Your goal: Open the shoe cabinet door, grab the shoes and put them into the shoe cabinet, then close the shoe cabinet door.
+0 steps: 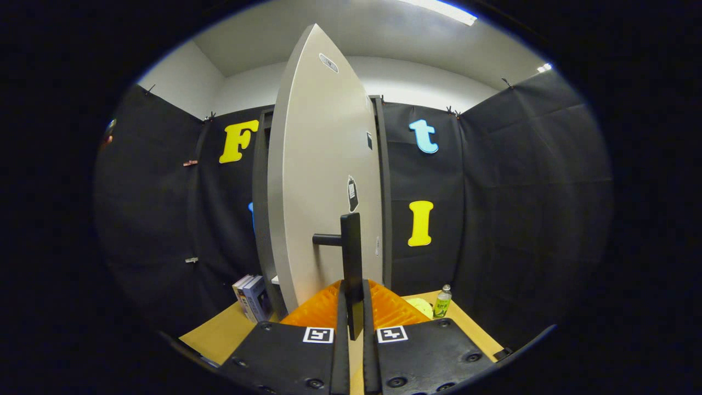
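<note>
The shoe cabinet's pale grey door (pixel 323 181) stands swung out toward me, seen almost edge-on, with its dark frame (pixel 262 219) behind it. A black bar handle (pixel 351 258) juts from the door on a short stub. My gripper (pixel 351 307) is shut on that handle, both fingers pressed against the bar's lower end. Shoes are hidden from this view.
A wooden table (pixel 219 332) carries the cabinet. Boxed books (pixel 252 296) stand left of the cabinet base. A small green bottle (pixel 442 300) and a yellow object (pixel 419 306) sit to the right. Black cloth walls close in all around.
</note>
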